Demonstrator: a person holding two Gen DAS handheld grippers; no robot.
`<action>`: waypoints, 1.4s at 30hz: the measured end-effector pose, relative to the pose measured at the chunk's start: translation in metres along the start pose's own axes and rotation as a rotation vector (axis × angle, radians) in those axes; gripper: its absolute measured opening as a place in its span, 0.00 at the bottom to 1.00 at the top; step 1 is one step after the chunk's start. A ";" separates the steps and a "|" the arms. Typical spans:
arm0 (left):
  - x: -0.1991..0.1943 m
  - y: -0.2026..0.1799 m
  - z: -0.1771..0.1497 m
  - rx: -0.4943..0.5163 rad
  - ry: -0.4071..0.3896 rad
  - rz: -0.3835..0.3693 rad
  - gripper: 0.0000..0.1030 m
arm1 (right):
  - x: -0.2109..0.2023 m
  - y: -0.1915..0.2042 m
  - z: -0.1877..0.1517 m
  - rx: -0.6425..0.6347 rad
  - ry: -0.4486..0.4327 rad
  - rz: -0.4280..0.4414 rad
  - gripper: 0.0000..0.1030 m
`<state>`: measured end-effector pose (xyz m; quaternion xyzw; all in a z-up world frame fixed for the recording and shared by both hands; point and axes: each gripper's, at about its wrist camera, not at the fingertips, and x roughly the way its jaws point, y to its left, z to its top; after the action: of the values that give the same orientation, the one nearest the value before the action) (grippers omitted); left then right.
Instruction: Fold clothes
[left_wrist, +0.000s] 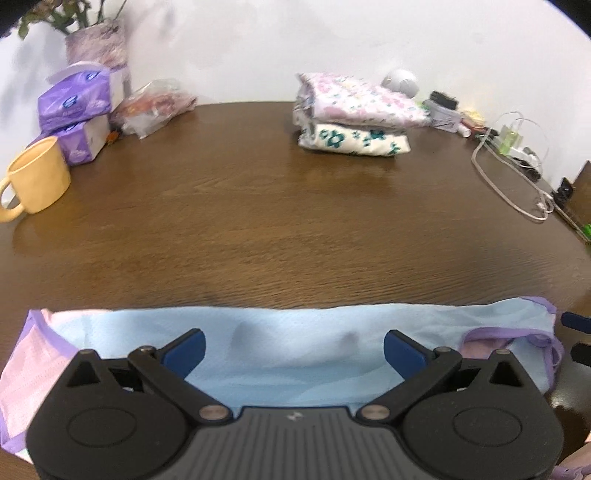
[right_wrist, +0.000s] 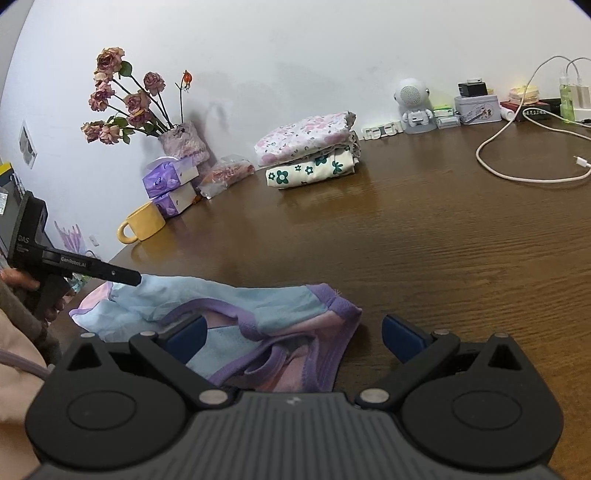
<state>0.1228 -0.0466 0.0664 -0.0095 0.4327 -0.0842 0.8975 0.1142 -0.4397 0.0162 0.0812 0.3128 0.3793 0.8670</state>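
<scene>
Left wrist view: both grippers stand wide apart over a light blue garment (left_wrist: 295, 332) at the near edge of the wooden table (left_wrist: 295, 221).

Left gripper (left_wrist: 294, 350) hovers with its blue pads spread and gripping nothing, the cloth lying flat beneath; right gripper (right_wrist: 291, 341) has its jaws spread as well, its left pad over the garment's purple-trimmed corner (right_wrist: 340, 306), its right pad over bare wood; in the right wrist view the left gripper's tip sits at the garment's far left edge, a hand (right_wrist: 18, 280) on its handle; 2 folded floral garments (right_wrist: 310, 157) are stacked well apart near the wall; beside them stand a yellow mug (right_wrist: 142, 223), purple tissue packs (right_wrist: 170, 184) and a vase of dried roses (right_wrist: 181, 142).
</scene>
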 end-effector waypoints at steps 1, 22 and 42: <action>-0.001 -0.004 0.001 0.016 -0.008 -0.018 1.00 | -0.003 0.002 -0.001 0.003 -0.004 -0.008 1.00; 0.020 -0.173 0.000 0.612 -0.058 -0.454 0.35 | -0.028 0.009 -0.040 0.338 -0.092 -0.095 1.00; 0.068 -0.174 -0.016 0.556 0.006 -0.537 0.19 | 0.014 -0.002 -0.031 0.554 -0.109 -0.082 0.41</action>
<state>0.1265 -0.2275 0.0193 0.1216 0.3780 -0.4303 0.8106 0.1045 -0.4344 -0.0156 0.3224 0.3606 0.2391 0.8419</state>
